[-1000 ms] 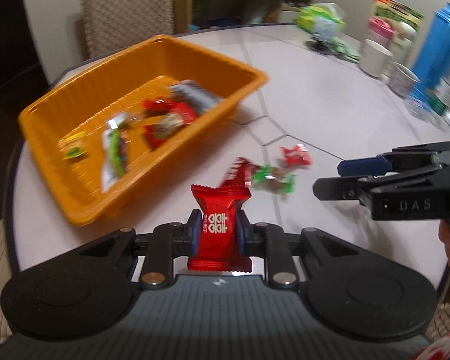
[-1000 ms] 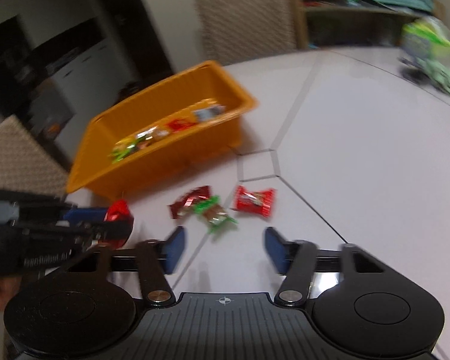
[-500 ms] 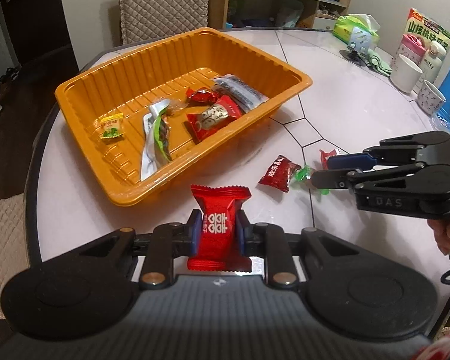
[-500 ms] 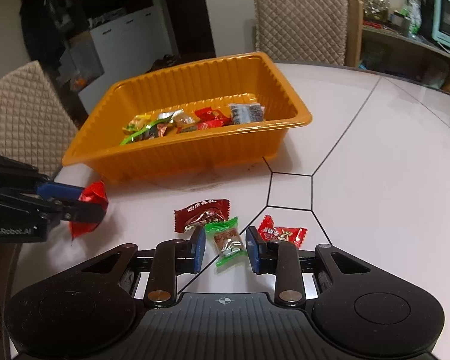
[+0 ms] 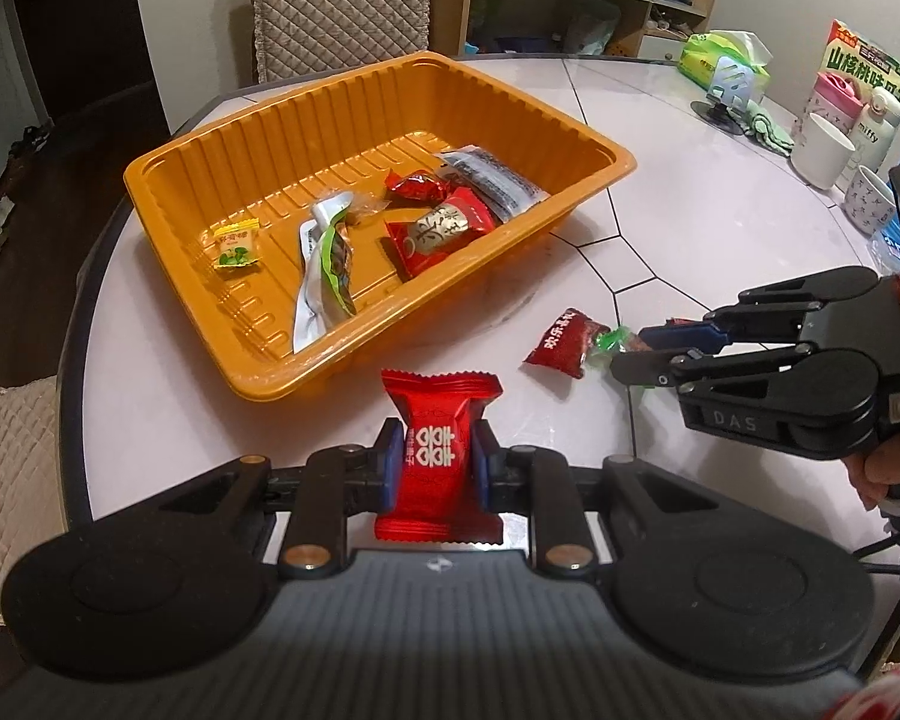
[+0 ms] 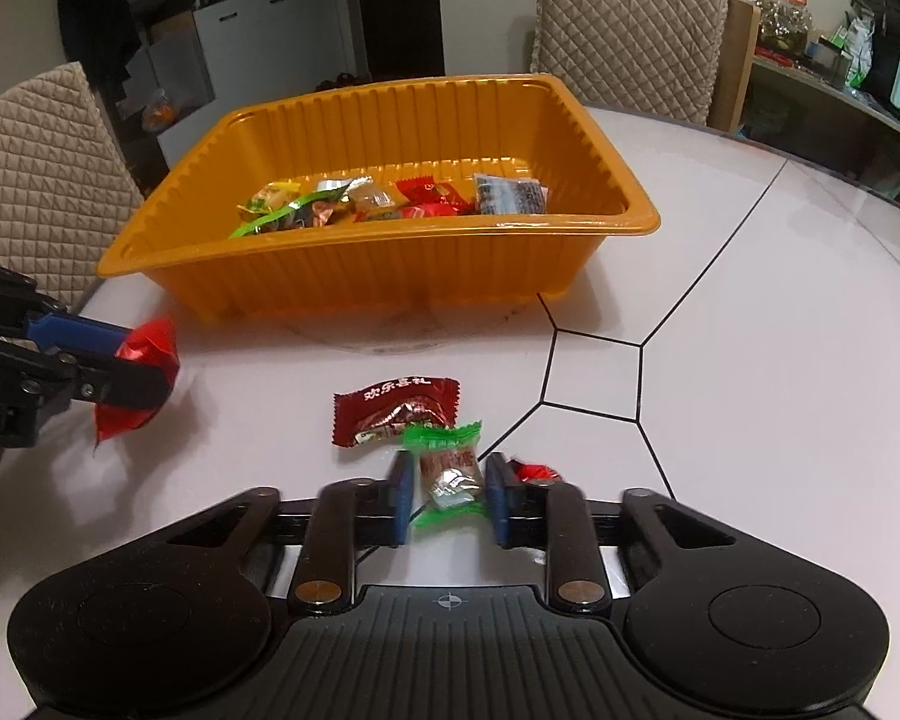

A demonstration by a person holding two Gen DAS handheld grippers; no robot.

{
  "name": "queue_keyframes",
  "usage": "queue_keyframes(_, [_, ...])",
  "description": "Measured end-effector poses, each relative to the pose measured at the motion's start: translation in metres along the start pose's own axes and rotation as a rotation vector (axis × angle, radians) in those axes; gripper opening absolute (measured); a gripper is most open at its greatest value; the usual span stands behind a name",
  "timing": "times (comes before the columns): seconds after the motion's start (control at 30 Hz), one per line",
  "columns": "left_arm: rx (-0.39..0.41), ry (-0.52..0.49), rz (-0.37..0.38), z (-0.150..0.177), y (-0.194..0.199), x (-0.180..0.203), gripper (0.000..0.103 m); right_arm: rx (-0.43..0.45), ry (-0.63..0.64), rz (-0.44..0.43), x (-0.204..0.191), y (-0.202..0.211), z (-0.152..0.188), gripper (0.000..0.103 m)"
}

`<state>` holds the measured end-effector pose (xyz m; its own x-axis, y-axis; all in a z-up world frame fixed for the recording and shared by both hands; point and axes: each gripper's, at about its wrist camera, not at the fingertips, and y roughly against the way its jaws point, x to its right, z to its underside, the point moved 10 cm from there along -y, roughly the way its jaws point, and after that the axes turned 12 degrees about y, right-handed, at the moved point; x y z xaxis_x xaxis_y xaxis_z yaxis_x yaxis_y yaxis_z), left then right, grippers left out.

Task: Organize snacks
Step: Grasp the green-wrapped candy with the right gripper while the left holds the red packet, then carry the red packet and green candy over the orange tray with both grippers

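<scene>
White round worktop [image 5: 660, 138] with black seams, quilted chairs [image 6: 624, 24] around it, orange tray [image 6: 390, 264] near the edge. Left gripper [image 5: 435, 459] is clamped on a red candy [image 5: 438, 456] standing upright, long axis vertical, just short of the tray. Right gripper [image 6: 447, 495] straddles the green candy [image 6: 447, 468] lying lengthwise toward the tray, pads not quite touching it; only the right view shows that gap, and the small red candy [image 6: 531, 471] beside it.

Left tongs [image 5: 437, 463] clamp an upright red candy [image 5: 437, 455] above the surface [image 5: 720, 228]. An orange tray [image 5: 168, 162] beyond holds assorted snacks. Right tongs [image 5: 642, 354] reach a green candy [image 5: 609, 343] beside a dark red packet [image 5: 561, 342].
</scene>
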<state>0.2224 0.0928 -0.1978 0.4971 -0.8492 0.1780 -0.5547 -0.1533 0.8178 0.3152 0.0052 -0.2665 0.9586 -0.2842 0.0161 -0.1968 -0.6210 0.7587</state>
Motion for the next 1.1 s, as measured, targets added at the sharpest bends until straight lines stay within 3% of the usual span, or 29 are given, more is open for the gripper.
queue_keyframes(0.47, [0.028, -0.002, 0.017, -0.002, 0.017, 0.007, 0.021, 0.042, -0.069, -0.02, -0.008, 0.045, -0.007, 0.02])
queue_keyframes(0.77, [0.079, 0.008, 0.028, -0.019, 0.039, 0.011, 0.021, 0.094, -0.08, -0.055, -0.021, 0.072, -0.038, 0.02])
queue_keyframes(1.1, [0.138, 0.05, 0.018, -0.052, 0.048, 0.002, 0.021, 0.164, -0.074, -0.094, -0.025, 0.07, -0.086, 0.02])
